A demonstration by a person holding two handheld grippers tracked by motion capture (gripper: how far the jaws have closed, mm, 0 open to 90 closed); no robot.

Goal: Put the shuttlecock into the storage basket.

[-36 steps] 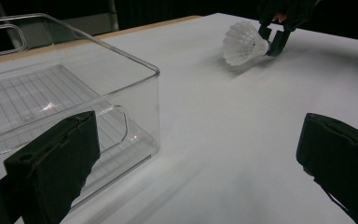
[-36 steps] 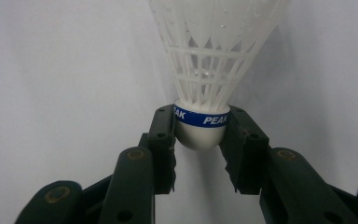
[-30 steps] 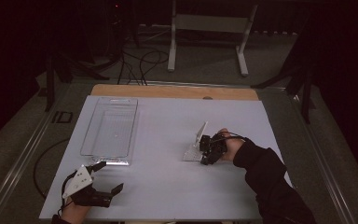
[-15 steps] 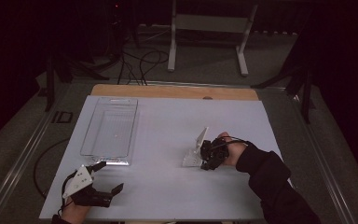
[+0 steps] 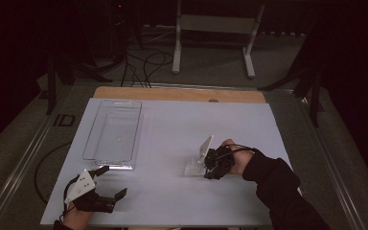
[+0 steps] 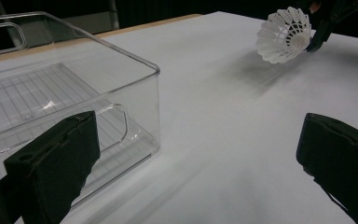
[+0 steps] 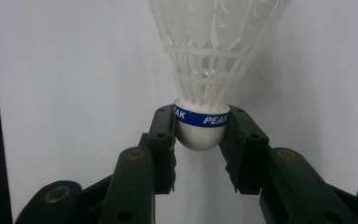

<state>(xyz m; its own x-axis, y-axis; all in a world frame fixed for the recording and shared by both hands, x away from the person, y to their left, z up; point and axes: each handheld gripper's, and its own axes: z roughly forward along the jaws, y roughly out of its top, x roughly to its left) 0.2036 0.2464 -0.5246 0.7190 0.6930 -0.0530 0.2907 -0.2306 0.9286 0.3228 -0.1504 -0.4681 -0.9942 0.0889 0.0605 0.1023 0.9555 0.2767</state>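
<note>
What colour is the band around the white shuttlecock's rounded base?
Blue band with white lettering, clearest in the right gripper view.

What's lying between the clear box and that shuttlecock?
Nothing: bare white table separates the clear box from the shuttlecock, seen from the high view.

The high view looks forward and down over the whole white table (image 5: pixel 172 143). The left gripper view sits low, facing across it. The right gripper view sits close to the shuttlecock (image 7: pixel 205 70), shared by all 3 views.
</note>
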